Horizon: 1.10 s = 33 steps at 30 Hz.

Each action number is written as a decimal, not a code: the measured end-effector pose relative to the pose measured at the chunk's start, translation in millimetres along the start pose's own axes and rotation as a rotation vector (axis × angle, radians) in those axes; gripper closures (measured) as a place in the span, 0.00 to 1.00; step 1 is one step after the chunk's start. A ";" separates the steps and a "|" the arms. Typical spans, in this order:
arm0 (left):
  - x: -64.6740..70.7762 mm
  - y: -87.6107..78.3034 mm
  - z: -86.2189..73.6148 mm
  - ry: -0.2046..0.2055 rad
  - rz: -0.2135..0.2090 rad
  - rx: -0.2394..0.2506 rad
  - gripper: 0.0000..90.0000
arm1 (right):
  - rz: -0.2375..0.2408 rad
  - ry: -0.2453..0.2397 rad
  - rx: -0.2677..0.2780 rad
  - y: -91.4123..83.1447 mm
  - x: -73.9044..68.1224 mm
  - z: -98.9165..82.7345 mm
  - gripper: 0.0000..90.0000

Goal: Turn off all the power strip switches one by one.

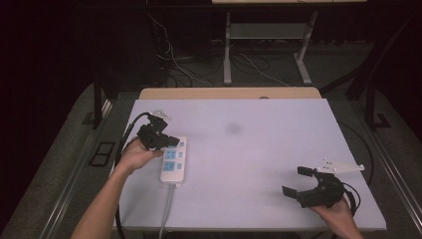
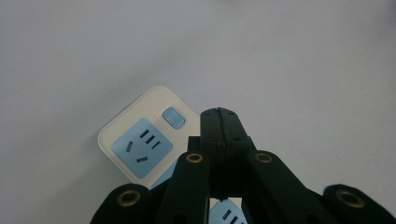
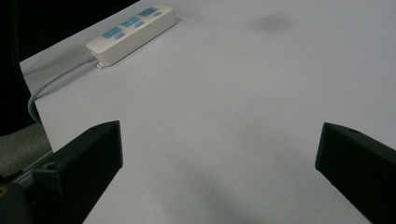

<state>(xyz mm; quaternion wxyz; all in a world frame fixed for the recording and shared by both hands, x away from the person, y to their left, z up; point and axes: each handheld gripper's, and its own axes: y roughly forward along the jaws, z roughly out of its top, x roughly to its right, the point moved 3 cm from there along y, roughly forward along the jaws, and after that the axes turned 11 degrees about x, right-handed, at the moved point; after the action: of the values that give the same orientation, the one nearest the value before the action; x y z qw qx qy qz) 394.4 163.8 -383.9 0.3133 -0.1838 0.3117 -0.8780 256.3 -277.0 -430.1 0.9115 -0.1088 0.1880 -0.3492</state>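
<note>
At table left, I hold the left gripper (image 1: 160,138) clenched on nothing, tips over the power strip (image 1: 173,160) near its far end, possibly just clear. Strip's long axis runs toward me. Right gripper (image 1: 297,181) sits released, well apart.

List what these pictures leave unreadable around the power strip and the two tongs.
- Power strip, high view: its left edge sits under the left tongs, so contact cannot be judged.
- Left gripper view: the shut tongs cover the strip's lower sockets.
- Strip's cable: cut off at the bottom edge, plug unseen.
- Switch: on or off unreadable.
- Right tongs, open: jaw tips cropped in the right gripper view.
</note>
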 end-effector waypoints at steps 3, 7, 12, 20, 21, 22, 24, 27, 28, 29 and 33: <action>-1.5 -0.3 3.5 0.003 0.002 -0.003 0.99 | 0.000 0.001 0.000 0.0 0.1 0.0 0.01; -3.8 0.1 7.6 0.004 0.007 -0.001 0.99 | 0.000 0.000 0.001 -0.3 0.6 0.0 0.01; -8.3 1.1 12.2 -0.011 0.011 0.010 0.99 | -0.001 0.002 0.001 -0.6 1.0 -0.2 0.01; -18.5 6.5 14.4 -0.037 0.029 0.017 0.99 | -0.001 0.002 0.001 -0.8 1.2 -0.2 0.01; -19.9 7.3 14.2 -0.037 0.032 0.017 0.99 | -0.001 0.003 0.001 -1.0 1.2 -0.1 0.01; -21.0 8.3 14.0 -0.041 0.035 0.023 0.99 | -0.001 0.003 0.001 -1.1 1.4 -0.1 0.01; -23.1 9.7 13.4 -0.049 0.037 0.022 0.99 | -0.002 0.003 0.000 -1.3 1.6 -0.2 0.01; -25.1 12.5 12.4 -0.047 0.039 0.017 0.99 | -0.002 0.004 0.001 -1.5 1.6 -0.1 0.01; -24.9 13.4 12.2 -0.051 0.037 0.018 0.99 | -0.001 0.003 0.001 -1.5 1.8 -0.1 0.01; -24.9 14.1 12.1 -0.050 0.037 0.017 0.99 | -0.001 0.002 0.001 -1.4 1.9 -0.1 0.01; -24.8 18.6 11.4 -0.045 0.035 0.008 0.99 | -0.001 0.003 -0.001 -1.3 1.7 -0.2 0.01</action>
<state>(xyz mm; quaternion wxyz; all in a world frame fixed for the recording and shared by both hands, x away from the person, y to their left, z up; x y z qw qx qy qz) 426.6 164.0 -390.9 0.3362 -0.1967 0.3041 -0.8694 256.6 -279.1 -430.3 0.9111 -0.1087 0.1892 -0.3498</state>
